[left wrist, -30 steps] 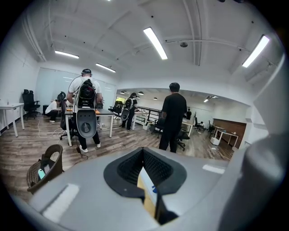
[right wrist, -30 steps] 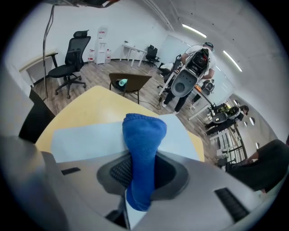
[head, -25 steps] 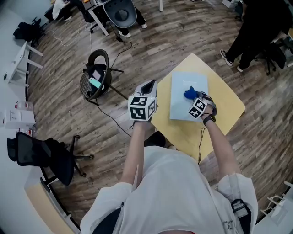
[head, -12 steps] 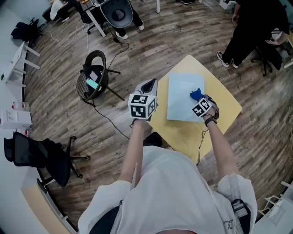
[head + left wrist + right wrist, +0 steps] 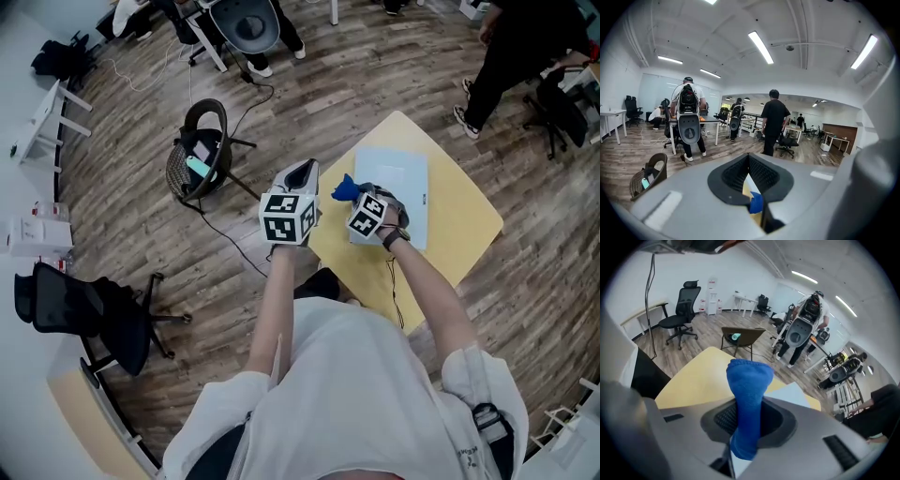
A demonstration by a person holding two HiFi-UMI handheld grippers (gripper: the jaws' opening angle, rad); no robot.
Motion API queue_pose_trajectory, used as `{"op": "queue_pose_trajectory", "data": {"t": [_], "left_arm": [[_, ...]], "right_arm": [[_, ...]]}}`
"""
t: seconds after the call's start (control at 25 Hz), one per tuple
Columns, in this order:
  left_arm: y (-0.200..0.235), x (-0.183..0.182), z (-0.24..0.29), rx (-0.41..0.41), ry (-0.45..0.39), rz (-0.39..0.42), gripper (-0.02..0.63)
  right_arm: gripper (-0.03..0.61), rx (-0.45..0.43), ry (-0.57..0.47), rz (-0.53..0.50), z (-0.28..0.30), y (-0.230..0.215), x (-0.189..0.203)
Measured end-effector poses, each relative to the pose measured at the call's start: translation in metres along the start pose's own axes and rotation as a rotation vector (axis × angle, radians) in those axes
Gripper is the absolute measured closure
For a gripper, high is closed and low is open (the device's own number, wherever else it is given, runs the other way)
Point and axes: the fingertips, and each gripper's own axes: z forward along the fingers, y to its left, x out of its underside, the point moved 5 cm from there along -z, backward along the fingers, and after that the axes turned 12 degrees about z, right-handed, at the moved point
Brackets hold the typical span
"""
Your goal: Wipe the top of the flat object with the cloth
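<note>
A pale blue flat object (image 5: 401, 180) lies on the small yellow table (image 5: 459, 225). My right gripper (image 5: 354, 199) is shut on a blue cloth (image 5: 343, 190), held over the flat object's left edge and pointing left. In the right gripper view the cloth (image 5: 749, 380) stands up out of the shut jaws (image 5: 747, 416), with the table (image 5: 701, 376) and the flat object (image 5: 794, 392) beyond. My left gripper (image 5: 300, 178) hovers off the table's left corner, jaws shut with nothing in them. Through its narrow gap (image 5: 750, 176) a bit of the cloth (image 5: 756, 202) shows.
A round wicker basket (image 5: 197, 157) with a cable trailing from it stands on the wood floor to the left. A black office chair (image 5: 80, 314) is at the lower left. A person in black (image 5: 530, 47) stands beyond the table's far right corner.
My right gripper has carried the cloth leftward, from the flat object's right part to its left edge. The left gripper has stayed put.
</note>
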Motion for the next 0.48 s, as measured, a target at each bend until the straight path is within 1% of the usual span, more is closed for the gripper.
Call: {"op": "queue_pose_trajectory", "data": {"t": [0.08,0.16,0.32,0.48], "left_arm": [[0.001,0.0,-0.003,-0.006,0.0,0.0,0.603],[0.002,-0.001,-0.006,-0.01,-0.003,0.001,0.603],[0.003,0.0,-0.006,-0.008,-0.004,0.005,0.603],[0.0,0.001,-0.003,0.009,-0.005,0.001,0.603]], "right_arm": [[0.505,-0.01,0.034,-0.047,0.009,0.009,0.001],[0.505,-0.007,0.048,-0.068,0.013,0.011,0.008],[0.505,0.021,0.044,-0.056,0.007,0.003,0.027],[0.505,0.069,0.088,-0.013,-0.006,-0.017,0.065]]}}
